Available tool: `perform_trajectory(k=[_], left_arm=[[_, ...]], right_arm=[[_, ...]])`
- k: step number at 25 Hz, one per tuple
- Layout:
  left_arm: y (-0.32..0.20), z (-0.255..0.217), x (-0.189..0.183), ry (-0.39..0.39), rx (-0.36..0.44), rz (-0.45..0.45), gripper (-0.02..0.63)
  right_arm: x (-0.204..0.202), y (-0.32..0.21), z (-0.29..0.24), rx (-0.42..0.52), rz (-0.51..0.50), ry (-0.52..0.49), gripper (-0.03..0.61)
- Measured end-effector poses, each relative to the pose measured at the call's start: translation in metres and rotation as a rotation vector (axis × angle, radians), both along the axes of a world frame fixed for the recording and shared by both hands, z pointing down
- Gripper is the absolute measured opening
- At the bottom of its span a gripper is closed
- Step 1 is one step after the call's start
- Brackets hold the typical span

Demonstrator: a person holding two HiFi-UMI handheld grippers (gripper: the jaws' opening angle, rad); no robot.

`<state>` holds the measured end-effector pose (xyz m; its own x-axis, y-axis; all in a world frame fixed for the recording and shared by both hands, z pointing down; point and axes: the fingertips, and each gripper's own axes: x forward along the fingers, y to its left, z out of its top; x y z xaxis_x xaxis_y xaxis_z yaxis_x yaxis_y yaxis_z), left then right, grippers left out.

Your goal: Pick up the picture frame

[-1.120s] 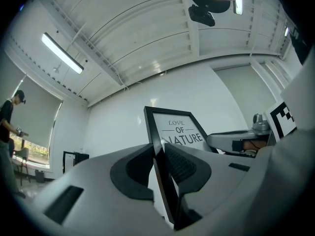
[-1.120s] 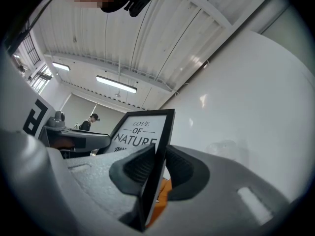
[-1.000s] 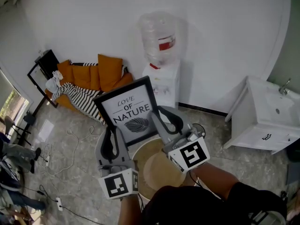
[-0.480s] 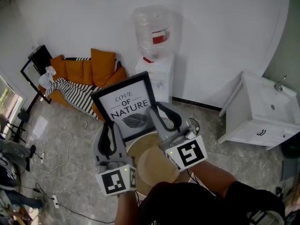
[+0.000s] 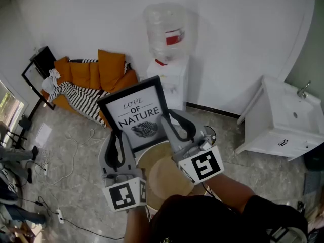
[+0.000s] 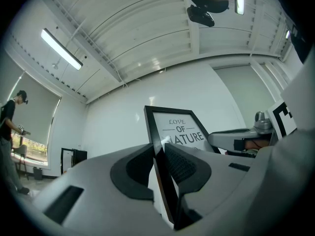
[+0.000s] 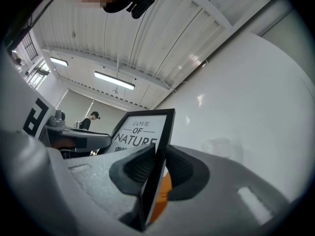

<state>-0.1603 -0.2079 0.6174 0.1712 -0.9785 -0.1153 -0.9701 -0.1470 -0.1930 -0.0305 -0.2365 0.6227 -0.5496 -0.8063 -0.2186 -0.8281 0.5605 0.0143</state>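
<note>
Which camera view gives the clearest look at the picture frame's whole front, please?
The head view: the picture frame faces it, with its lettering fully readable. The left gripper view shows it slanted, its edge pinched between that gripper's fingers; the right gripper view likewise, from the other side.

On the white sheet inside the picture frame (image 5: 135, 116), the words "LOVE OF NATURE" were printed in black over three lines. "LOVE" was set in slanted letters, "OF" between two short rules, and "NATURE" in the largest capitals, with a leaf emblem drawn beneath. Above the frame, a red label (image 5: 173, 37) was seen on the water bottle (image 5: 164, 27), its print too small to be read. Below the frame, black-and-white square markers without lettering were carried on the left hand-held gripper (image 5: 119, 135) and the right hand-held gripper (image 5: 171, 118).
</note>
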Motion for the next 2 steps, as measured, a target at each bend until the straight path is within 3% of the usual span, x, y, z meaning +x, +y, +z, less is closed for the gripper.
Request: perform_trajectory(k=[2], left_arm=[[-0.0015, 0.0001, -0.0003, -0.002, -0.001, -0.001, 0.084]], right_arm=[[-0.0002, -0.0011, 0.0010, -0.002, -0.001, 0.001, 0.066]])
